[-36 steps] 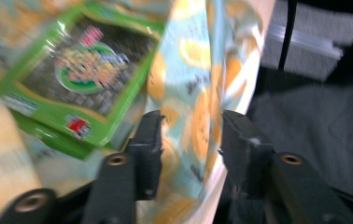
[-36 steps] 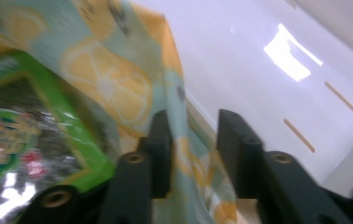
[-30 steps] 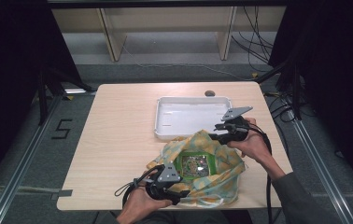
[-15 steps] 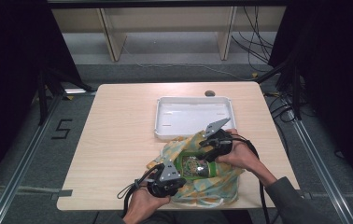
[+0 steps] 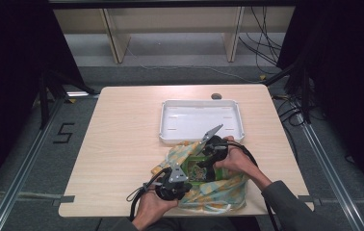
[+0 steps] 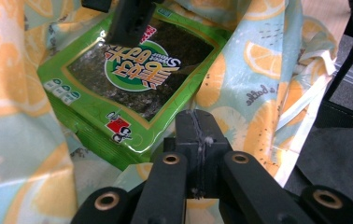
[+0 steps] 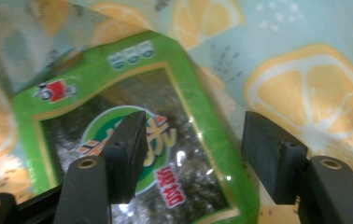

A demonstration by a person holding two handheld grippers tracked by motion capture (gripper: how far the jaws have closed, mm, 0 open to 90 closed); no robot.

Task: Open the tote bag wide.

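- The seaweed packet (image 7: 137,154) lies right under the right gripper (image 7: 191,154), whose jaws are spread wide, one over the round label, the other past the packet's edge, above the lemon-print bag (image 7: 305,93).
- The left gripper (image 6: 197,135) has its jaws pressed together, pinching the bag's cloth just beside the packet's near corner.
- The packet rests flat inside the open bag (image 5: 218,190); its long axis slants away from the left gripper.
- A white tray (image 5: 201,120) sits beyond both grippers.

Your way to the seaweed packet (image 6: 132,79) lies open from above; the bag's (image 5: 221,192) lemon-print cloth rises on every side, and the white tray (image 5: 201,120) blocks the counter (image 5: 122,139) just beyond.
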